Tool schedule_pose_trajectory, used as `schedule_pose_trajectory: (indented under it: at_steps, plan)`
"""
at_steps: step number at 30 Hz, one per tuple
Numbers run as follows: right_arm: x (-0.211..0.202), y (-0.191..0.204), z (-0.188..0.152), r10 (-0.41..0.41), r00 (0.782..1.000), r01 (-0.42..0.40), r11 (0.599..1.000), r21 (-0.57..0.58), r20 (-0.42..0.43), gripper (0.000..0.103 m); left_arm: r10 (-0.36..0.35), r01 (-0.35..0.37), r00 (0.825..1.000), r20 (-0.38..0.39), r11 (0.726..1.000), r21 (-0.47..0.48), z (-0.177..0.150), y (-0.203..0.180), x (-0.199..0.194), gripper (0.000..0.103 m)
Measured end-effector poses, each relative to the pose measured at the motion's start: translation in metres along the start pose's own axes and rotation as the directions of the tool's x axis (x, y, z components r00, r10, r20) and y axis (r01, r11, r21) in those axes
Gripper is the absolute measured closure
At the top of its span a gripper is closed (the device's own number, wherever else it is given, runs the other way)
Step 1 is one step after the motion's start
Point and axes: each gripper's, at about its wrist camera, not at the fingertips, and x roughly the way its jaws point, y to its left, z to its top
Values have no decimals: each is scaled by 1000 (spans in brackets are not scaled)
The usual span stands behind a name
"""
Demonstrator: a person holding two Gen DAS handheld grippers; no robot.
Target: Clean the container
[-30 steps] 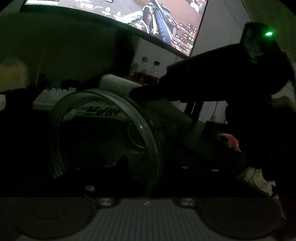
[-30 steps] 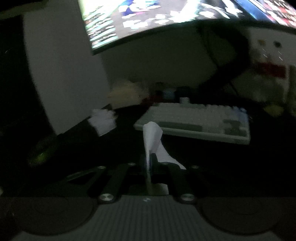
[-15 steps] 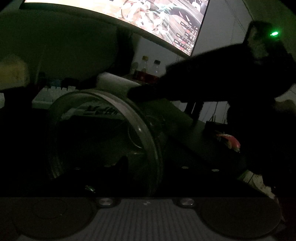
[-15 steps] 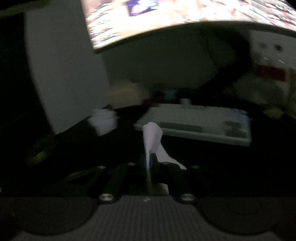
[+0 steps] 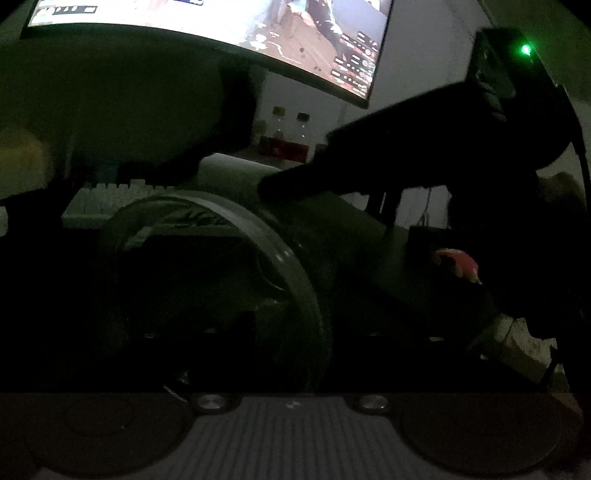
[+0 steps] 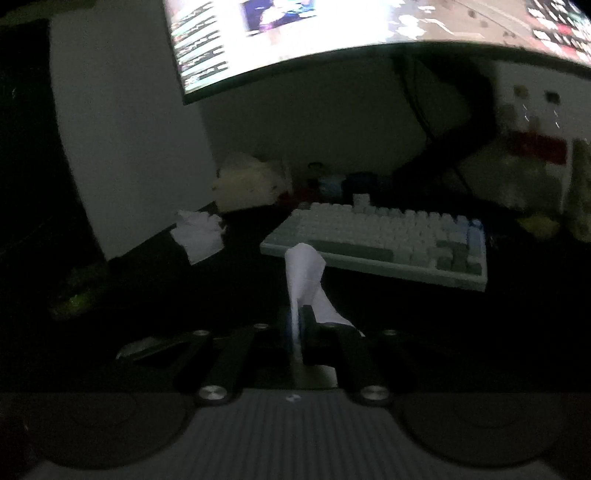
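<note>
The clear round container (image 5: 295, 266) lies tilted on its side low in the left wrist view, its mouth facing left. My left gripper (image 5: 288, 332) holds it by the wall, with the fingers almost lost in the dark. The black right gripper (image 5: 269, 190), carrying a green light, reaches in from the upper right, and its tip is at the top of the container's rim. In the right wrist view my right gripper (image 6: 297, 317) is shut on a white tissue (image 6: 304, 266) that stands up between the fingers.
The room is dark. A lit curved monitor (image 6: 369, 29) hangs above a pale keyboard (image 6: 388, 243). A crumpled tissue (image 6: 199, 236) lies left of the keyboard, with a plush toy (image 6: 532, 166) at the right. Two bottles (image 5: 291, 129) stand behind the container.
Only the picture on the monitor differs. Both grippers, the container and the tissue keep nearly the same places.
</note>
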Motion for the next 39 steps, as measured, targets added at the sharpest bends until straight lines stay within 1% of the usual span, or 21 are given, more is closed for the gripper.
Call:
schedule_pose_trajectory:
  at_steps: [2,4,6,10,13,16,17,21,22,24,25,27,29,32,34,36,38,39]
  plan:
    - [4,9,-2,21,1000,-21,999,-27,5,96,-10,11,1000,-9,1000,27,0,-3,-1,40]
    - [7,13,-3,25,1000,-25,999,-32,7,96,7,-6,1000,-17,998,56,0,-10,-2,37]
    - [7,13,-3,31,1000,-31,999,-25,5,96,35,-33,999,-19,996,79,1,-14,0,37]
    - [6,10,-3,38,999,-38,999,-7,3,96,34,-33,999,-17,996,77,2,-11,1,37]
    - [4,8,-2,10,1000,-10,1000,-3,-1,96,37,-36,999,-13,996,83,2,-12,1,37]
    - [3,13,0,2,1000,-2,1000,-3,-7,96,33,-32,999,-8,996,79,1,-12,3,37]
    - [3,16,0,15,1000,-15,1000,-3,-7,96,29,-28,1000,-6,997,71,1,-11,3,37]
    - [2,33,0,129,992,-129,991,-22,-8,96,22,-23,1000,4,999,31,1,-7,2,37]
    - [1,37,-1,147,989,-148,989,-32,-10,96,24,-25,1000,4,999,33,1,-6,1,37]
    - [0,34,0,155,988,-155,987,-38,-14,96,27,-27,1000,3,999,37,1,-6,-1,37]
    - [0,29,0,145,989,-145,989,-28,-13,96,27,-27,1000,2,999,35,1,-6,-2,37]
    - [1,16,1,75,997,-76,997,-1,-8,96,30,-30,1000,5,999,31,1,-6,-3,37]
    - [2,4,2,7,1000,-7,1000,22,-5,96,37,-37,999,5,999,27,1,-6,-3,37]
    - [4,6,3,-16,1000,16,1000,27,1,96,52,-52,999,4,998,21,2,-6,-3,37]
    - [4,17,2,59,998,-59,998,2,4,96,56,-56,998,4,998,19,3,-5,-2,36]
    - [4,31,1,125,992,-124,992,-35,2,96,59,-59,998,5,998,17,4,-2,0,36]
    - [5,38,2,147,989,-147,987,-64,-2,96,56,-56,998,5,998,12,4,-2,0,36]
    - [6,36,2,151,989,-151,987,-60,-4,96,55,-56,998,5,998,10,5,-1,-1,36]
